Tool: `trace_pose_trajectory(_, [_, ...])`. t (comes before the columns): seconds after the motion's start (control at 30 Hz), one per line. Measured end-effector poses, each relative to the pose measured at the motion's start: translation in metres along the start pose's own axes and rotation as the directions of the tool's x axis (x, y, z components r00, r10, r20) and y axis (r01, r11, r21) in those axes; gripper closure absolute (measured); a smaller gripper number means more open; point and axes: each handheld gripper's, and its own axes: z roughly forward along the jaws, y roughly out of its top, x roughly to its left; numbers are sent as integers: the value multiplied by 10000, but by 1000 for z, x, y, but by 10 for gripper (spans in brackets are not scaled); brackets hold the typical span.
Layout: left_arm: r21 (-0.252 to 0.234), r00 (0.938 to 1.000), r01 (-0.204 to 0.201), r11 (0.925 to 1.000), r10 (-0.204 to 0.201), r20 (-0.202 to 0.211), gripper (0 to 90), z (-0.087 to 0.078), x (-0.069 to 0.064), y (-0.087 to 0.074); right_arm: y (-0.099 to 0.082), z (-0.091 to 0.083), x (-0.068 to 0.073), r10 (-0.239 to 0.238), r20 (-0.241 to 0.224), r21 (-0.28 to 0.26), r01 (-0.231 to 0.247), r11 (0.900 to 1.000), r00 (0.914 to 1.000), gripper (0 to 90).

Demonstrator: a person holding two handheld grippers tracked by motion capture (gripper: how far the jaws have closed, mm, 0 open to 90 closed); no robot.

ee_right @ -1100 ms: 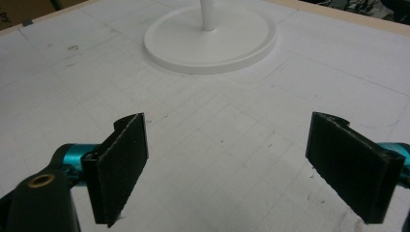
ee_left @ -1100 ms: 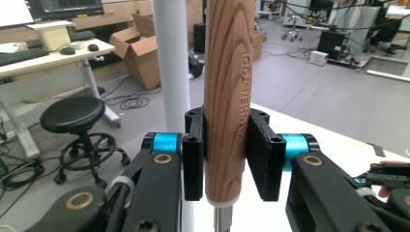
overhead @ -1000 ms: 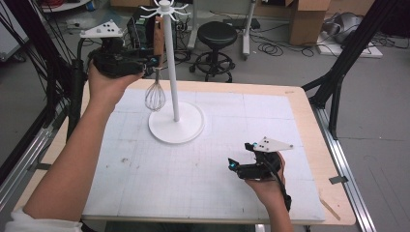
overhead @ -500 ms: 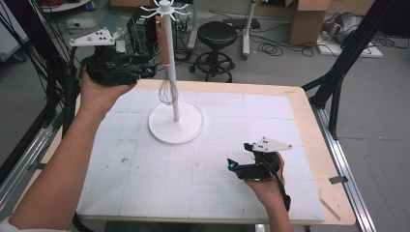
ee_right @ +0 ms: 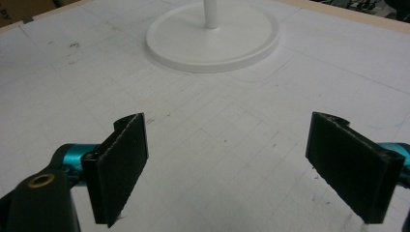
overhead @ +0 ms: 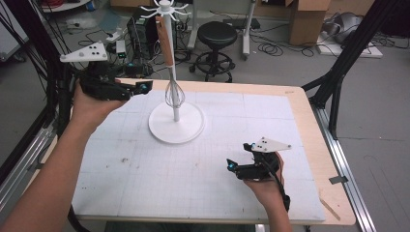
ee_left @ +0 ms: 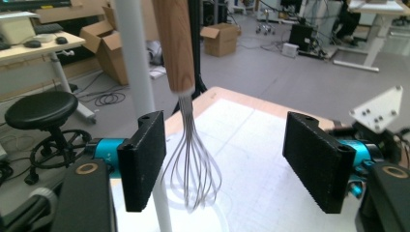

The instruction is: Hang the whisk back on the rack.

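- High view: wire balloon whisk with a wooden handle (overhead: 170, 63) hanging from a hook at the crown of the white hook stand with a round base (overhead: 176, 126), close beside the pole, at the far left of the white gridded table (overhead: 203, 183). Long axis near vertical, handle up, wire head down, just clear of the base; hung so that gravity keeps it plumb and free of the table. Left gripper (overhead: 137, 88) held level just left of the whisk, apart from it, jaws having just been opening. Right gripper (overhead: 237, 167) parked low near the front right of the table, well apart from the stand, probably kept out of the way.
- Left gripper view: wooden handle (ee_left: 175, 43) dropping from the top edge, wires (ee_left: 193, 164) flaring below, white pole (ee_left: 138, 87) just beside. Both black jaws spread wide, the whisk seen between them farther off, neither pad touching it; a release, judging by the gap.
- Right gripper view: jaws spread wide with nothing between, over bare table; round base (ee_right: 212, 36) ahead.
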Motion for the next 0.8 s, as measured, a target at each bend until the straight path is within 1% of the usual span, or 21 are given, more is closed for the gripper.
trace_pose_trajectory(0.03, [45,10000,-50,10000,50,56,302,0,-1,-2,0,0,0,3,6,1,-3,10000,10000,137])
trace_pose_trajectory(0.3, [86,9987,-8,10000,4,517,273,2,-8,-18,-1,1,0,-8,10,52,8,10000,10000,137])
trace_pose_trajectory(0.37, [145,9982,-74,9999,65,603,264,3,-10,-22,-1,1,0,-5,24,59,5,10000,10000,137])
trace_pose_trajectory(0.6, [254,9960,32,9997,-54,888,226,8,-15,-40,-2,2,-1,23,-7,96,-23,10000,10000,137])
trace_pose_trajectory(0.8, [388,9924,89,9992,-136,1223,195,14,-18,-54,-2,2,-1,32,3,96,-32,9999,10000,137])
